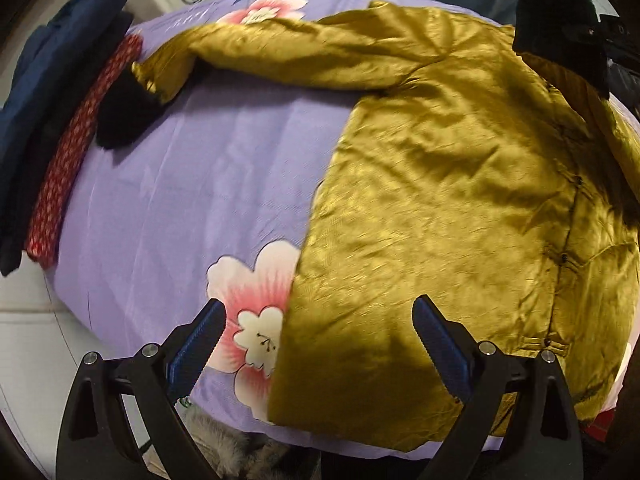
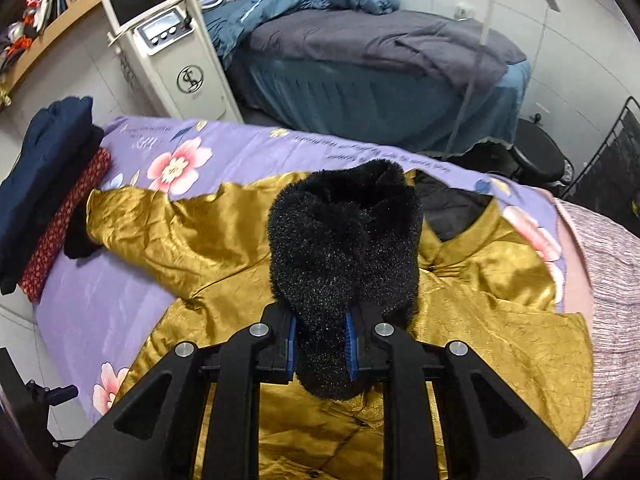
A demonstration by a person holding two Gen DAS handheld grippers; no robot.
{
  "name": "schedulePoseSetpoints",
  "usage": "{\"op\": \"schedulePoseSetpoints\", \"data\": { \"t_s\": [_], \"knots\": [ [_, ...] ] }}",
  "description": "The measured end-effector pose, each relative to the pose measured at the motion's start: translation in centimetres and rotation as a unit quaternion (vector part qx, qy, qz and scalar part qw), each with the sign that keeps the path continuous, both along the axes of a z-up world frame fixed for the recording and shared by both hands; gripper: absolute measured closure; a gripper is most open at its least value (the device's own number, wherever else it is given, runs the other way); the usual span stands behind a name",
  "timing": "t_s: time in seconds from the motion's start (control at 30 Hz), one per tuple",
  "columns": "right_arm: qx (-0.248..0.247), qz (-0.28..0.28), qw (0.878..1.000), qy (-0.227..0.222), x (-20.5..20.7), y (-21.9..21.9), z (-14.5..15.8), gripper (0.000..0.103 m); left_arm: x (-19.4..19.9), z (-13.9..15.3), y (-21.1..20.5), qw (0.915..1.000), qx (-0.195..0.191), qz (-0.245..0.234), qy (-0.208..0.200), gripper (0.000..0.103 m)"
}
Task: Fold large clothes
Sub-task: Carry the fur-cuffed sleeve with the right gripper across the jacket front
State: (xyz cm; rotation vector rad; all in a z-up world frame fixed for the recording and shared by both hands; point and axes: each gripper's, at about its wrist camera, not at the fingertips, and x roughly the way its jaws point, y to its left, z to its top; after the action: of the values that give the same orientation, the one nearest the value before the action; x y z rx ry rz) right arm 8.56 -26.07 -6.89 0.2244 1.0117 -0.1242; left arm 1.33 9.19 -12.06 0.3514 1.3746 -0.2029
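My right gripper [image 2: 321, 346] clamps the black fur cuff [image 2: 344, 248] above the gold jacket [image 1: 448, 208]; my left gripper [image 1: 320, 344] gapes empty over its hem; the jacket lies on the quilt [image 1: 192, 184].

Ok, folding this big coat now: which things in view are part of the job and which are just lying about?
In the job:
gold jacket
its black fur cuff, clamped in the right gripper
left gripper, open

Lying about:
folded navy garment
red patterned cloth
white machine
blue bed
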Motion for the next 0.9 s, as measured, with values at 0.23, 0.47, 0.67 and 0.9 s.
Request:
{"op": "schedulePoseSetpoints", "data": {
  "t_s": [0.23, 0.47, 0.67, 0.9],
  "knots": [
    [-0.016, 0.044, 0.999, 0.020, 3.5, 4.0, -2.2, 0.067, 1.3, 0.5, -0.6, 0.9999, -0.004, -0.012, -0.006, 0.011],
    [0.019, 0.045, 0.998, 0.050, 0.6, 3.5, -3.5, 0.026, 2.1, 0.7, -3.6, 0.9989, -0.019, -0.041, -0.012, 0.011],
    [-0.025, -0.018, 0.997, 0.068, -4.0, -1.8, -4.0, 0.026, 2.9, 0.7, -7.3, 0.9954, -0.017, -0.092, -0.021, 0.011],
    [-0.068, -0.104, 0.985, 0.119, -9.2, -10.1, -6.4, 0.026, 4.8, 2.8, -15.8, 0.9799, -0.039, -0.182, -0.071, 0.011]
  ]
}}
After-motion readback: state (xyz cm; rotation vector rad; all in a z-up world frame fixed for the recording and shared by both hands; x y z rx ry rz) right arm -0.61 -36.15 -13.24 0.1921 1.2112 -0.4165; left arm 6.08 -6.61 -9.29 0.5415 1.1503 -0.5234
